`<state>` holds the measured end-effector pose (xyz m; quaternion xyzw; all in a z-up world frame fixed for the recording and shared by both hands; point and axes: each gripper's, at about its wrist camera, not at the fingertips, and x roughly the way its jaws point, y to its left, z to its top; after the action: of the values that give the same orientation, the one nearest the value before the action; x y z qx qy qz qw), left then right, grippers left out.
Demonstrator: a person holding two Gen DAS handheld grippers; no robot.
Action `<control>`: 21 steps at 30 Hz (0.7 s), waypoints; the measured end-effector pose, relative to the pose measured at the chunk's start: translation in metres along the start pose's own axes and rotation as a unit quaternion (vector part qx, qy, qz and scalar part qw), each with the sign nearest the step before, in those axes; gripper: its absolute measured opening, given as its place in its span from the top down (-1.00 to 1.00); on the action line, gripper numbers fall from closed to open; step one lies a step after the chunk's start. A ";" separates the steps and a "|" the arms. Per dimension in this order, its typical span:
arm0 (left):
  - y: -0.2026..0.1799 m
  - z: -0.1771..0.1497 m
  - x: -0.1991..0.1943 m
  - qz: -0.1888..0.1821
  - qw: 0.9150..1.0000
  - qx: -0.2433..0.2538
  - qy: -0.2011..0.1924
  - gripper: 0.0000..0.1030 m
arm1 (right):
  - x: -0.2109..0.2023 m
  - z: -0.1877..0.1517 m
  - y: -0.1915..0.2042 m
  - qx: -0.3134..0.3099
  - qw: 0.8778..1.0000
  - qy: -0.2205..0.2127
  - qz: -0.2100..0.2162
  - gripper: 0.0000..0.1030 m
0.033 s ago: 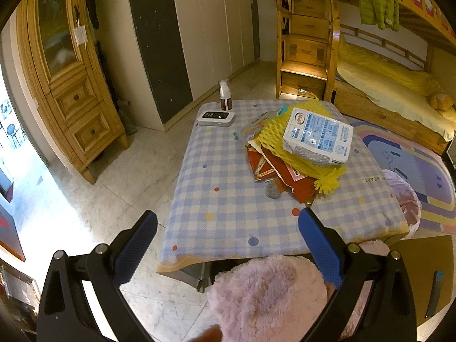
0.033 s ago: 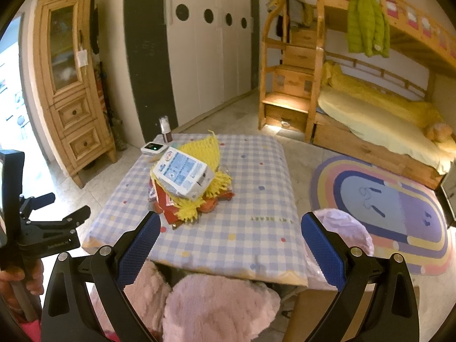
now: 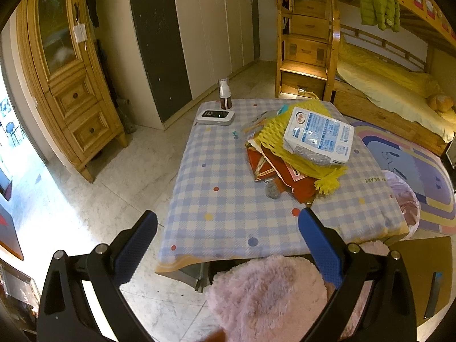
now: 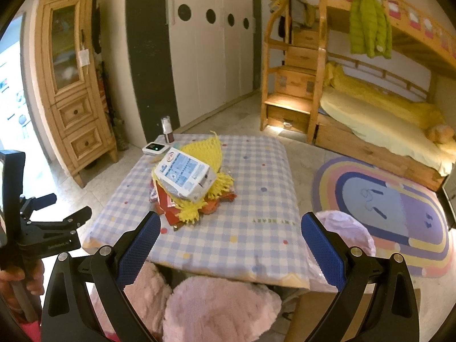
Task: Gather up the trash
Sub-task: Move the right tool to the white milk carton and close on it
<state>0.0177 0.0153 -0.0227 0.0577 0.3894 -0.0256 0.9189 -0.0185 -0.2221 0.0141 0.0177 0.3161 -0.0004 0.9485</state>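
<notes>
**Two open grippers waiting above a table of trash**

A checked table (image 4: 256, 199) is carrying a trash pile (image 3: 296, 154) toward its far-right side: a white printed packet (image 3: 319, 136) is lying on yellow foam netting (image 3: 273, 134) over red wrappers (image 3: 273, 171). A pink-lined bin (image 4: 344, 228) is standing beside the table's near-right corner. Both the left gripper (image 3: 228, 248) and right gripper (image 4: 228, 248) are hanging released, holding nothing, short of the near edge. Nothing is looking changed; collection is seemingly not yet begun.

Left black two-finger tool (image 3: 227, 245) with blue textured pads (image 3: 319, 249): jaws wide apart, empty, held in the air. Right black blue-padded tool (image 4: 230, 246): same, spread wide, nothing gripped. Left hand (image 4: 21, 282) grips its handle.
</notes>
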 end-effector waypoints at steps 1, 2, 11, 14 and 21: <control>0.001 0.000 0.002 0.000 1.000 -0.001 0.001 -0.87 | 0.005 0.000 0.000 0.001 1.000 0.001 0.008 -0.90; 0.002 0.000 0.006 0.001 1.000 0.000 0.002 -0.87 | 0.010 0.001 0.000 0.001 1.000 0.001 0.016 -0.90; 0.005 0.003 0.035 -0.001 1.000 0.007 0.009 -0.87 | 0.066 0.010 0.020 -0.032 0.999 0.029 0.030 -0.90; 0.006 0.007 0.044 -0.004 1.000 0.007 0.009 -0.87 | 0.084 0.009 0.025 -0.045 0.998 0.039 0.031 -0.89; 0.006 0.017 0.064 -0.016 1.000 0.003 0.006 -0.87 | 0.122 0.008 0.034 -0.073 0.994 0.059 0.053 -0.86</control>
<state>0.0754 0.0193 -0.0565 0.0540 0.3954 -0.0412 0.9160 0.0850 -0.1870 -0.0515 -0.0353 0.3694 0.0739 0.9257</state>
